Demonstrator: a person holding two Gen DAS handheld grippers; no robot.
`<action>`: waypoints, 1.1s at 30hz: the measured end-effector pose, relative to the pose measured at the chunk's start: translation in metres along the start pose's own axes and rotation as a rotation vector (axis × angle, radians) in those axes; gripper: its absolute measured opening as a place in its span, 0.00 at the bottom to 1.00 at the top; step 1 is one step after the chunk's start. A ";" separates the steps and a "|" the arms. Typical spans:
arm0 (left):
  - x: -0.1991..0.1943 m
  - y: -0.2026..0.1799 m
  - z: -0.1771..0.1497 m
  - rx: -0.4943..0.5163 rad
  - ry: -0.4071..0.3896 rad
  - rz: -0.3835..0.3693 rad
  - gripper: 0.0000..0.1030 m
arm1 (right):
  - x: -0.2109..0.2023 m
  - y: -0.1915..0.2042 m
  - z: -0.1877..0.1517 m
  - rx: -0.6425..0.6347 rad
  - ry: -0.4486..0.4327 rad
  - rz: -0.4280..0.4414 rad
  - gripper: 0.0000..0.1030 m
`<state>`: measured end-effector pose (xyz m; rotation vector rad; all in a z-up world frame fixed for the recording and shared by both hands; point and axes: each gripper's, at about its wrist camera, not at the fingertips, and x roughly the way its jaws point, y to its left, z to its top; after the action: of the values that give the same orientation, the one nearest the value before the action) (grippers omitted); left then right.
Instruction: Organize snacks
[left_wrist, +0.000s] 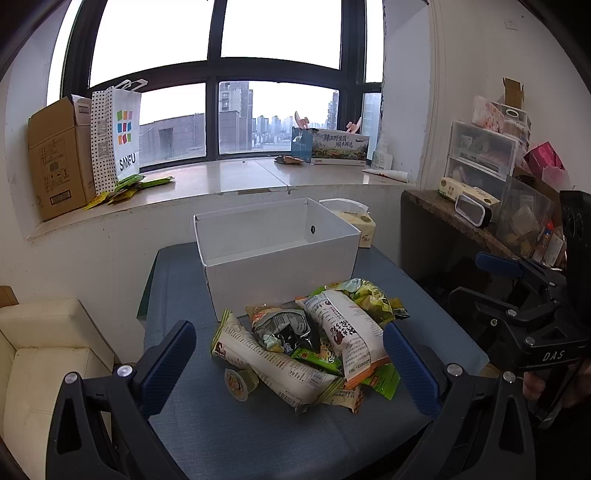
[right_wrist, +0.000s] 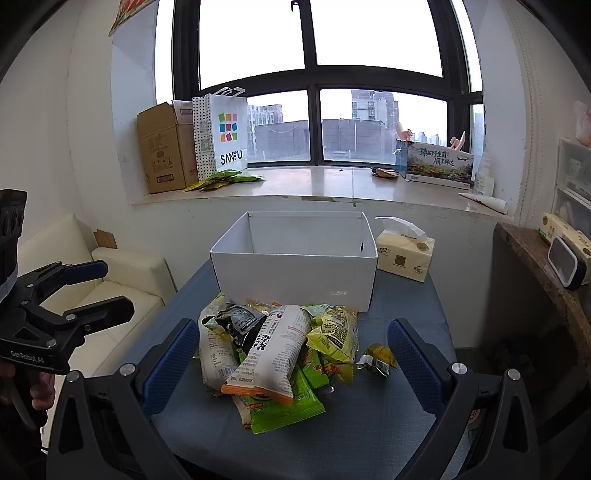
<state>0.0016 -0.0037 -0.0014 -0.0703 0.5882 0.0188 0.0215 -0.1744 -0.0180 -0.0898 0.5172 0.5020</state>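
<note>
A pile of snack packets (left_wrist: 310, 339) lies on the blue table (left_wrist: 229, 435), in front of an open white box (left_wrist: 273, 254). A small jelly cup (left_wrist: 238, 384) sits at the pile's left edge. My left gripper (left_wrist: 291, 365) is open and empty, its fingers either side of the pile, held back from it. In the right wrist view the pile (right_wrist: 280, 354) lies before the white box (right_wrist: 295, 266), with a small crumpled wrapper (right_wrist: 376, 360) to its right. My right gripper (right_wrist: 291, 365) is open and empty, also short of the pile.
A tissue pack (right_wrist: 404, 256) stands right of the box. A cream sofa (right_wrist: 110, 295) is left of the table. A side shelf (right_wrist: 546, 273) with clutter is on the right. The windowsill (right_wrist: 314, 184) holds a cardboard box, a shopping bag and loose packets.
</note>
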 end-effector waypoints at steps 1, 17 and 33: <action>0.000 0.000 0.000 0.000 0.000 0.001 1.00 | 0.000 0.000 0.000 0.001 0.000 0.001 1.00; 0.000 -0.001 0.000 0.005 0.000 0.003 1.00 | -0.002 0.000 0.000 0.000 0.000 0.009 1.00; 0.000 -0.003 -0.002 0.010 0.004 0.004 1.00 | -0.002 0.000 0.000 0.002 0.002 0.011 1.00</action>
<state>0.0006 -0.0064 -0.0029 -0.0595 0.5926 0.0195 0.0202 -0.1750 -0.0169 -0.0850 0.5202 0.5125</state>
